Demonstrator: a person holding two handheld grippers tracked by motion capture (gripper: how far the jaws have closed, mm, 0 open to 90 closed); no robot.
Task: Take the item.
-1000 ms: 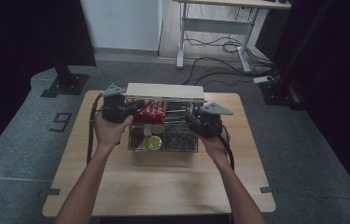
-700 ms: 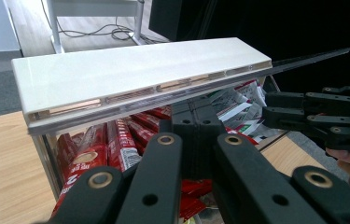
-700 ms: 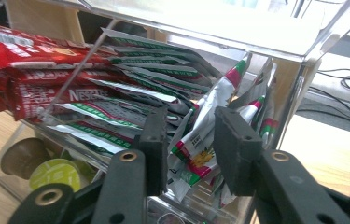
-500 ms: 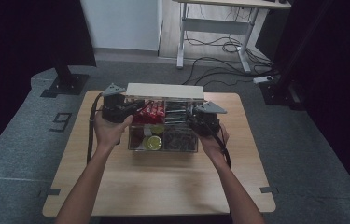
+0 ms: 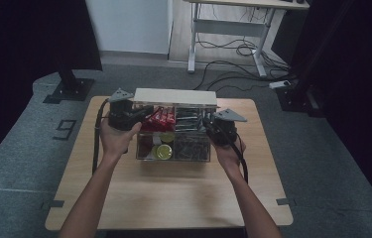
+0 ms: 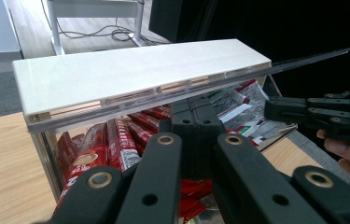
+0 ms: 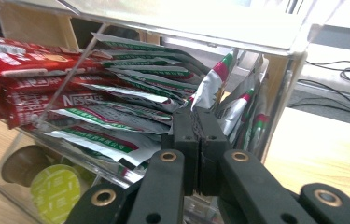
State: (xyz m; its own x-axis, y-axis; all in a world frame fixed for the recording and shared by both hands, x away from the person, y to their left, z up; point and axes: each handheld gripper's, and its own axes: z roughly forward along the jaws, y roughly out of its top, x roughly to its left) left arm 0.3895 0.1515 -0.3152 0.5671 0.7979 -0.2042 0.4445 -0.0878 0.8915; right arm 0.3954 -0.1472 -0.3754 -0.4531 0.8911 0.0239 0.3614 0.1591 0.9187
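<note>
Right gripper view: your right claw (image 7: pixel 199 133), jaws just closing, pinches the silver-green sachet (image 7: pixel 219 79) standing upright directly ahead.

One organiser (image 5: pixel 173 157), one table (image 5: pixel 173 198), two grippers: left (image 5: pixel 141 113), right (image 5: pixel 207 123). Sachets too many to count.
</note>
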